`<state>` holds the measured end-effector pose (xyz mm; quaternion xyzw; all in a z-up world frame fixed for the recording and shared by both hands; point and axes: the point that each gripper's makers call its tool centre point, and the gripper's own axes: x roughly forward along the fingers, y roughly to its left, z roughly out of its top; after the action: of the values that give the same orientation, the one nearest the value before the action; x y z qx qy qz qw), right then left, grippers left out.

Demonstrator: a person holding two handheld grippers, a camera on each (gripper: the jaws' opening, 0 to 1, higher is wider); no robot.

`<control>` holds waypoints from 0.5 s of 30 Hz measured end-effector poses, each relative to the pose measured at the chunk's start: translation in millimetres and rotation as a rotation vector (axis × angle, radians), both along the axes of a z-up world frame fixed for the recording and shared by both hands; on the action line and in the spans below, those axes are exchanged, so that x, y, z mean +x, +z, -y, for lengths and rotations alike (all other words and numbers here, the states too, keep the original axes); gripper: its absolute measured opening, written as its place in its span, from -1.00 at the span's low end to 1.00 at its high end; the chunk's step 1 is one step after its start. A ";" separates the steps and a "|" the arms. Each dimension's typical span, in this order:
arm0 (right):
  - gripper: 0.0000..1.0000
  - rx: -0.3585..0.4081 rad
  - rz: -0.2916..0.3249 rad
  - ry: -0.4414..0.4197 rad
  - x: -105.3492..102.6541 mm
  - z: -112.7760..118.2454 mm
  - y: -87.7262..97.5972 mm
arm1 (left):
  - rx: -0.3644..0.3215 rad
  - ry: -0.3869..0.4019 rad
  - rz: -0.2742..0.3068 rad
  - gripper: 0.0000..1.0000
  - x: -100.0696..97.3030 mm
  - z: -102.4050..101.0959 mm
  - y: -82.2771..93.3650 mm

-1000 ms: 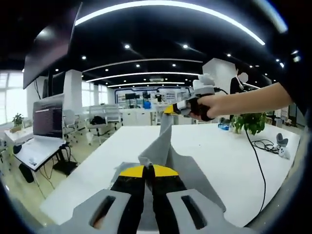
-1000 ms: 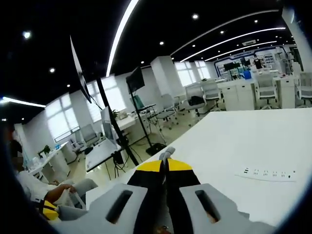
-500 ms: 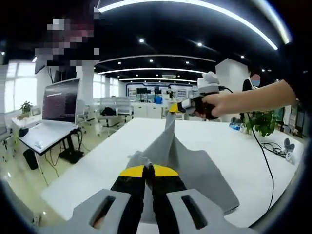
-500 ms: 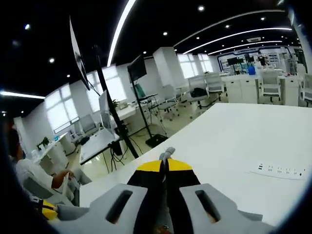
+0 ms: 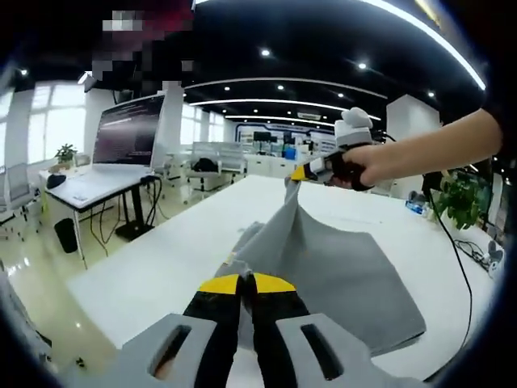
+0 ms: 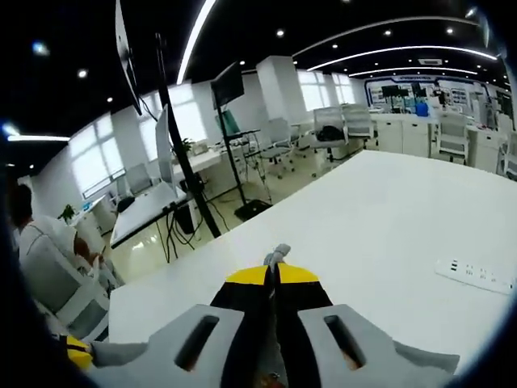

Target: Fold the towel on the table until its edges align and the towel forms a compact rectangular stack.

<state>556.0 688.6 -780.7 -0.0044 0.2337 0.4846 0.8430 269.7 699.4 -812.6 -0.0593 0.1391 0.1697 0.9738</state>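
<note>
Left gripper view: both tongs (image 5: 247, 283) (image 5: 300, 172) clamping grey towel (image 5: 339, 275), far corner cut off.

The towel (image 5: 339, 275) is plain grey on a white worktop (image 5: 170, 267). Both grippers' jaws are black with yellow tips, on grey bodies. The power strip (image 6: 477, 275) is white; a plant (image 5: 460, 202), green.

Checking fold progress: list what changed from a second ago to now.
Both cameras swung, so most of the shift is viewpoint. The towel now hangs broader and flatter between the two tongs, less of a narrow peak. The right tongs remain raised over the table, gripping one corner. The left tongs stay shut on the near corner. Nothing was let go.
</note>
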 end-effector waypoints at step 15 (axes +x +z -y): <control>-1.00 -0.083 0.102 0.088 -5.3 -33.1 -37.7 | -0.030 0.111 -0.058 -0.92 3.0 -15.2 -40.4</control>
<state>550.7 721.7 -818.4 -0.0743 0.2097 0.5104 0.8307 272.7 714.6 -853.0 -0.0765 0.1662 0.2230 0.9575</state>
